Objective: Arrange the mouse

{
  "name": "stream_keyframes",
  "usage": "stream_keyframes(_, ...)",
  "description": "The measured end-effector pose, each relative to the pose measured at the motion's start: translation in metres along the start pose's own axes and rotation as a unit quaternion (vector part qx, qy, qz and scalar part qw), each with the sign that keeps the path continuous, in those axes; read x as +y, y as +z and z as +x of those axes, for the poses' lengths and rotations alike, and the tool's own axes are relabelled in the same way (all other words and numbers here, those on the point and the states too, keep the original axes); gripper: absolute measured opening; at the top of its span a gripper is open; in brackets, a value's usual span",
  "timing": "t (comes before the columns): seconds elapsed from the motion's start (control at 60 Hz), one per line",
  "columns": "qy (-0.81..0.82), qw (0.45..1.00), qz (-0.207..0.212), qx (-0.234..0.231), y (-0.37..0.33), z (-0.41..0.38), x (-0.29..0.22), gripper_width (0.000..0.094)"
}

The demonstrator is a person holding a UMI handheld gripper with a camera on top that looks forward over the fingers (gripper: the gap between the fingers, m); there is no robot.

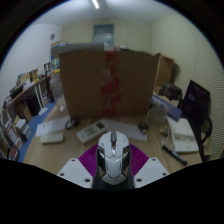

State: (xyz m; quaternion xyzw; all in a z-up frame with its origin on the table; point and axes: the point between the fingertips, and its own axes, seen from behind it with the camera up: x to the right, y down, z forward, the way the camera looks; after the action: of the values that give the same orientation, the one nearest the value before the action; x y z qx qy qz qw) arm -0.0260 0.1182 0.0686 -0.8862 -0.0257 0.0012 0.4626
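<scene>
Sitting low in the frame's centre, the white mouse (pixel 113 157) is clenched between the tool (pixel 113 170) fingers, above the surface (pixel 60 150). It looks light, rigid and smooth-shelled; its flat sides give the surest hold.

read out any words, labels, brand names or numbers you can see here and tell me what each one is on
No text can be read for certain.
Cardboard boxes behind the desk: red marks on the front, too blurred to read.
Mouse between the gripper fingers: no legible logo.
Keyboard beyond the mouse: key legends too small.
Books on the shelf: spines too small to read.
</scene>
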Motion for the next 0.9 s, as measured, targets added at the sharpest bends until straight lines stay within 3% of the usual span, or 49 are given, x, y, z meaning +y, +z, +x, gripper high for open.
stream_keyframes(0.2,0.010,0.997,-0.071,-0.021,0.029,0.003,0.087,0.0401)
stream_keyframes(0.217,0.014,0.998,-0.049,-0.022,0.031,0.003,0.080,0.0405)
stream_keyframes(0.283,0.007,0.999,-0.048,-0.023,0.031,0.004,0.084,0.0419)
stream_keyframes(0.4,0.009,0.997,-0.076,-0.027,0.031,0.002,0.082,0.0538)
stream_keyframes(0.417,0.008,0.996,-0.083,-0.028,0.030,0.002,0.083,0.0598)
stream_keyframes(0.433,0.006,0.995,-0.094,-0.029,0.029,0.002,0.085,0.0589)
stream_keyframes(0.45,0.006,0.995,-0.099,-0.029,0.028,0.002,0.085,0.0679)
stream_keyframes(0.517,0.009,0.992,-0.122,-0.022,0.018,0.002,0.086,0.0894)
stream_keyframes(0.567,0.011,0.993,-0.115,-0.014,0.006,0.001,0.077,0.0833)
stream_keyframes(0.717,0.019,0.996,-0.084,0.007,-0.067,-0.027,0.049,0.0839)
stream_keyframes(0.9,0.048,0.996,-0.067,-0.020,-0.172,-0.115,0.037,0.0840)
